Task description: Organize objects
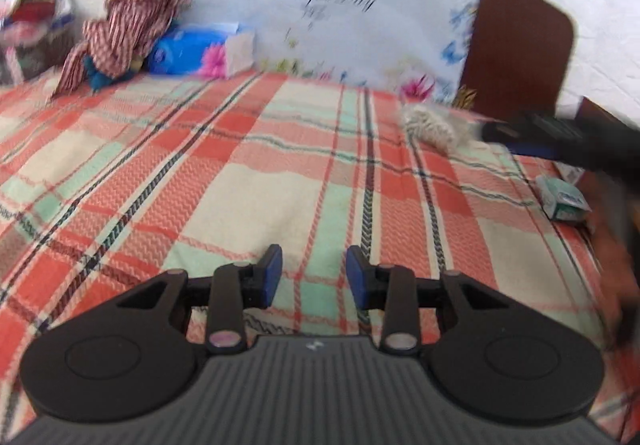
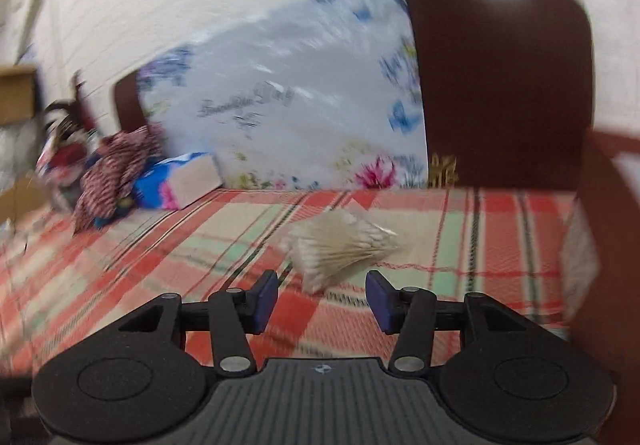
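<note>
A clear packet of cotton swabs lies on the plaid bedspread, just ahead of my right gripper, which is open and empty. The packet also shows in the left wrist view at the far right, with the right gripper's dark body beside it. My left gripper is open and empty above the bedspread. A small green and white box lies near the bed's right edge.
A floral pillow leans on the brown headboard. A blue tissue pack and a striped red cloth lie at the far left. Clutter stands beyond the bed's left corner.
</note>
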`<state>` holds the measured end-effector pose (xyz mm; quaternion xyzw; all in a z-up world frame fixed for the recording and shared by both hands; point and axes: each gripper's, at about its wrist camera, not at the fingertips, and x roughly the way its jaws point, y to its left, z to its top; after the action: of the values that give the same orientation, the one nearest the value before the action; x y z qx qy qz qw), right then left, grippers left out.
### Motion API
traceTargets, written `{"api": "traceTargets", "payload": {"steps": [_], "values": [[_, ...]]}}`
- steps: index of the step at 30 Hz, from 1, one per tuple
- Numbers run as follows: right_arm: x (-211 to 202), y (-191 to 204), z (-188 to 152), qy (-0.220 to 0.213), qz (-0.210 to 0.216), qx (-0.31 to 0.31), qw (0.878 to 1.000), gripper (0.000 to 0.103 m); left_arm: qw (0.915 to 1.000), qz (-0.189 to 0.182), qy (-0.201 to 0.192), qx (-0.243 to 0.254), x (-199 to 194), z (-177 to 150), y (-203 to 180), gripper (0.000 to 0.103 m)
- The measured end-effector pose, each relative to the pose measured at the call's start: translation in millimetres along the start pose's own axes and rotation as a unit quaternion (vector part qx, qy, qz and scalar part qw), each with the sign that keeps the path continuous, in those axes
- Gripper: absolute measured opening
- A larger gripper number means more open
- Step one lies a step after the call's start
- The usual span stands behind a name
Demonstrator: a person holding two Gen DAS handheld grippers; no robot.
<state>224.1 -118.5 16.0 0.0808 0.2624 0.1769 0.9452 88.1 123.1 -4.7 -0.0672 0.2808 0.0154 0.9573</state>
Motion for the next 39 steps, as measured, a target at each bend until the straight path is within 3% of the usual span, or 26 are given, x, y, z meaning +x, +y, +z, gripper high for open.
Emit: {"api": "traceTargets", "payload": {"steps": [4,6,9,13,16,19,23,27,29,32,39], "values": [[55,-24,2,0.053,0.033,0.128,0.990,0.048,0.9999,-0.008,-0.005,0.008,3,0,-4,0.047],[60,-26,-3,0.045,0.037,0.145,0.988,0.024,0.9999,-0.013,-0.005,0.006,3,0,-3,0.048],[49,-23,-6,0.052,0.043,0.148,0.987,0.018,0.9998,-0.018,-0.007,0.000,3,0,-1,0.049],[-8,-7,-24,0.062,0.062,0.088,0.992,0.015,0.9998,-0.017,-0.007,0.004,3,-1,-2,0.049],[-68,-3,-59,0.080,0.066,0.041,0.994,0.015,0.9998,-0.011,-0.006,0.012,3,-1,-5,0.049],[-126,-13,-101,0.099,0.053,0.032,0.993,0.009,0.9995,0.002,-0.002,0.033,2,-1,-12,0.050],[-202,-21,-139,0.077,0.006,0.023,0.997,0.009,0.9967,0.037,0.013,0.071,-10,-7,-36,0.051],[-248,-33,-164,0.053,-0.015,0.058,0.997,0.010,0.9947,0.014,0.031,0.097,-36,-25,-75,0.051],[-259,-37,-168,0.044,-0.018,0.071,0.996,0.011,0.9926,0.007,0.049,0.111,-45,-29,-96,0.051],[-267,-36,-166,0.032,-0.025,0.065,0.997,0.029,0.9894,-0.002,0.082,0.120,-52,-29,-120,0.051],[-278,-32,-173,0.018,-0.037,0.052,0.998,0.030,0.9869,0.003,0.108,0.120,-61,-34,-136,0.051]]}}
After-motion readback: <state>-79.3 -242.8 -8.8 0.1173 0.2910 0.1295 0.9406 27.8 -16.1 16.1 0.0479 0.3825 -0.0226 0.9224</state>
